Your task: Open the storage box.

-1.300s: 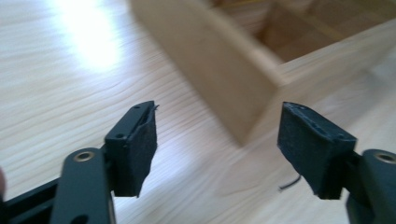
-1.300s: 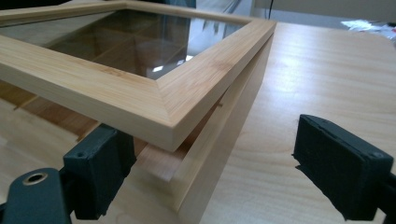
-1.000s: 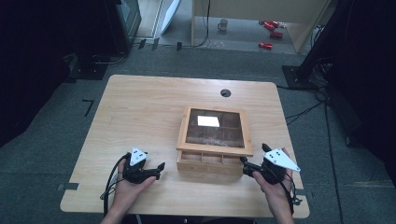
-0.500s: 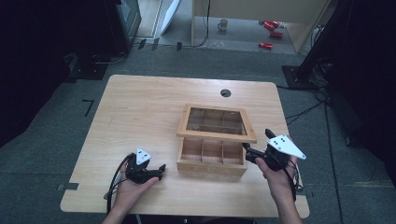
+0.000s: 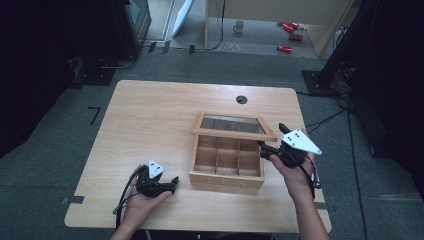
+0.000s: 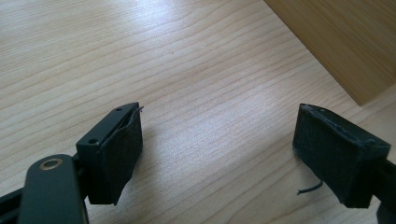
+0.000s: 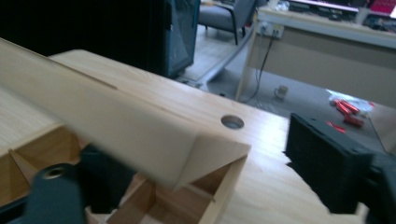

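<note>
Lifting the lid with my right hand-held gripper (image 5: 264,148), I have its jaws straddling the near right corner of the lid (image 5: 234,126); they have just been closing with that wooden edge between them. In the right gripper view one jaw sits under the lid's corner (image 7: 205,154) and the other stands clear to the side, so I judge the lid is propped from beneath, not pinched tight. That suits a hinged lid: pushing up at the free corner swings it about its far edge without any need for a firm clamp. The box (image 5: 227,162) stands near the front middle of the bench (image 5: 150,115), its grid of compartments now exposed and, as far as I can tell, empty. The lid hangs tilted, roughly halfway up, its glass pane facing forward. My left hand-held gripper (image 5: 170,184) rests low on the bench just left of the box, jaws spread wide with nothing between them; in its own view the box wall (image 6: 345,42) lies just ahead, so I can steady the box if it slides. Beyond the bench, the floor carries cables, a mug (image 5: 239,26) and some red items (image 5: 290,35).
</note>
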Demonstrator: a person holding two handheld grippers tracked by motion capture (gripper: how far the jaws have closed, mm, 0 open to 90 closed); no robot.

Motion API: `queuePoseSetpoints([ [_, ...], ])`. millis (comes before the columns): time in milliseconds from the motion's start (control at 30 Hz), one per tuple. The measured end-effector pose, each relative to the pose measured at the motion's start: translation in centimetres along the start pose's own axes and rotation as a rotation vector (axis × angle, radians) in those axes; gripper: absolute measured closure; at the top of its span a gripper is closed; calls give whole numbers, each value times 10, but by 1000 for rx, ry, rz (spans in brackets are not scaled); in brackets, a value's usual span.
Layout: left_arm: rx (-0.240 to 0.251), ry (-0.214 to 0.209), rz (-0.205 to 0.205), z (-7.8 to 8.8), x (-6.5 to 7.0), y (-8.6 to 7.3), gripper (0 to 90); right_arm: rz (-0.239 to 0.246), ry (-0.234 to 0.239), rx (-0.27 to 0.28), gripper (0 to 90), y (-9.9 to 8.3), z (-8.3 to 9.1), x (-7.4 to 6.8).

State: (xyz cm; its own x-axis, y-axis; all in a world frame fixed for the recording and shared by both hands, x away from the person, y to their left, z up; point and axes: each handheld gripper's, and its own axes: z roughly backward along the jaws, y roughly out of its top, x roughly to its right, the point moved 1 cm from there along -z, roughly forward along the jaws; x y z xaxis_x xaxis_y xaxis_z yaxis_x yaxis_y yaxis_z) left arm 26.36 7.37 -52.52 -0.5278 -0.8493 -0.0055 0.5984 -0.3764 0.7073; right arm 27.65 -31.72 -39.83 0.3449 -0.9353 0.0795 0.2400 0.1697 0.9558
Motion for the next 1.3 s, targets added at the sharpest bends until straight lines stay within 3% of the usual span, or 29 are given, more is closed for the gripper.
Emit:
queuePoseSetpoints([
  [200,3,-4,-2,0,0,0,166,-12,65,70,425,10,-7,6],
  [367,3,-5,-5,-1,0,0,166,-18,62,99,477,17,-14,14],
  [467,5,-6,-6,-1,0,0,167,-38,33,127,619,21,-16,21],
  [533,4,-6,-7,-1,0,1,167,-69,49,140,624,24,-18,27],
  [833,6,-7,-8,-1,0,1,168,-70,11,131,646,43,-38,37],
  [1033,5,-8,-11,-1,0,1,167,-95,-28,97,659,58,-55,43],
  [1300,3,-9,-12,-1,0,1,164,-128,-41,69,663,69,-72,51],
])
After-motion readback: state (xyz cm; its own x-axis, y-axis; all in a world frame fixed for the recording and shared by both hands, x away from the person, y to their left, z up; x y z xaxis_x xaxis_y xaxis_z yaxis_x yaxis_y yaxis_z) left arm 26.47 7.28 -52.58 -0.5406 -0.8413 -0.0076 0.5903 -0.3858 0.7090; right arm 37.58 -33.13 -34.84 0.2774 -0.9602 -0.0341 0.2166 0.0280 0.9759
